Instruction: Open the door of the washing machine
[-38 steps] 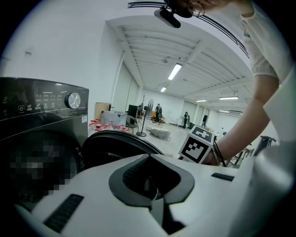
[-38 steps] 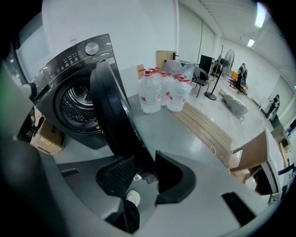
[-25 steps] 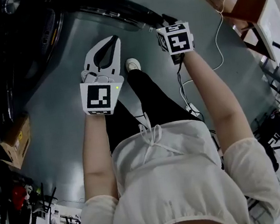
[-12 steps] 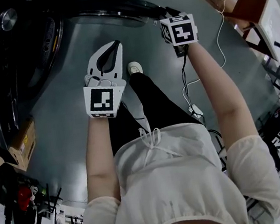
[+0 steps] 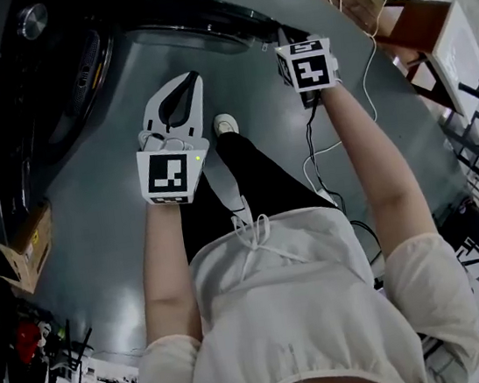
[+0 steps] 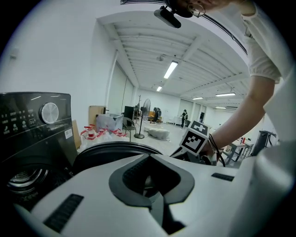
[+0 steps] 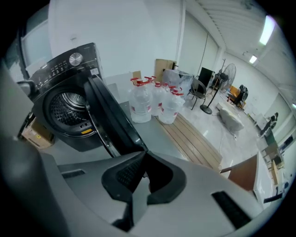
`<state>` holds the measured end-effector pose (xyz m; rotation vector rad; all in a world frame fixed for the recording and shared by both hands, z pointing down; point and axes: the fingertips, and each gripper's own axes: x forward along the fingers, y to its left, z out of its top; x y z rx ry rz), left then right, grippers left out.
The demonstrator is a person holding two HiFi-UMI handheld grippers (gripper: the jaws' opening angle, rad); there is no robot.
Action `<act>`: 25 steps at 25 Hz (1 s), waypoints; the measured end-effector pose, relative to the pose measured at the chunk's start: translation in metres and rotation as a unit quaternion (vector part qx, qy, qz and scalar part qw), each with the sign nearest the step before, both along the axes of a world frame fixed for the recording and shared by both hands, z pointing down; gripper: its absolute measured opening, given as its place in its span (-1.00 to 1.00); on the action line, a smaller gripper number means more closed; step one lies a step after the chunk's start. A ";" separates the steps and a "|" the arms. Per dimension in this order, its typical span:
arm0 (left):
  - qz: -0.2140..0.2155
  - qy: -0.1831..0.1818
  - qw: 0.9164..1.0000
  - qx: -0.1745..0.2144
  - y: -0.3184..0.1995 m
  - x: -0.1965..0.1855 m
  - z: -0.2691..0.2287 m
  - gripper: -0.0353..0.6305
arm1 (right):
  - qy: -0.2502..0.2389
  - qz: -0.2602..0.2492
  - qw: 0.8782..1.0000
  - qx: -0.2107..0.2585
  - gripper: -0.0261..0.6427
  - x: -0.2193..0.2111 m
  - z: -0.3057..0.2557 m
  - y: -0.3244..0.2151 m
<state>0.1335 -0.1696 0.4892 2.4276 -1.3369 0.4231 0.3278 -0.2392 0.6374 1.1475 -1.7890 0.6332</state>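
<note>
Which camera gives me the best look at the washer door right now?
Right gripper view: the door stands swung open beside the drum. Head view catches its dark edge at the top; left gripper view shows only its curved rim.

The swung-out door [image 7: 111,120] barred the right side of the drum mouth [image 7: 69,109], which lay open from the front. Water bottles [image 7: 152,104] crowded the floor [image 7: 155,135] beyond the door. A cardboard box [image 7: 34,132] hemmed the left of the washing machine [image 7: 64,69].
</note>
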 end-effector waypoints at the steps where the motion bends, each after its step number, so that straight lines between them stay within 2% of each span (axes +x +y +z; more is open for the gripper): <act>1: -0.004 0.000 1.000 0.005 0.001 -0.003 -0.006 -0.83 | -0.003 -0.009 1.000 0.005 -0.90 -0.005 -0.009 0.000; 8: -0.035 -0.007 0.999 0.011 0.020 -0.030 -0.058 -0.83 | -0.053 -0.078 0.994 0.055 -0.90 -0.061 -0.077 -0.001; 13: -0.095 -0.008 0.995 0.025 0.039 -0.077 -0.088 -0.83 | -0.098 -0.142 0.981 0.091 -0.90 -0.130 -0.127 0.007; 15: -0.124 -0.009 0.991 0.039 0.049 -0.102 -0.102 -0.83 | -0.118 -0.173 0.972 0.105 -0.90 -0.164 -0.148 0.012; 19: -0.179 -0.020 0.983 0.037 0.083 -0.153 -0.122 -0.83 | -0.149 -0.230 0.953 0.132 -0.90 -0.229 -0.184 0.031; 25: -0.262 -0.043 0.962 0.059 0.131 -0.225 -0.157 -0.83 | -0.187 -0.314 0.915 0.172 -0.90 -0.319 -0.235 0.063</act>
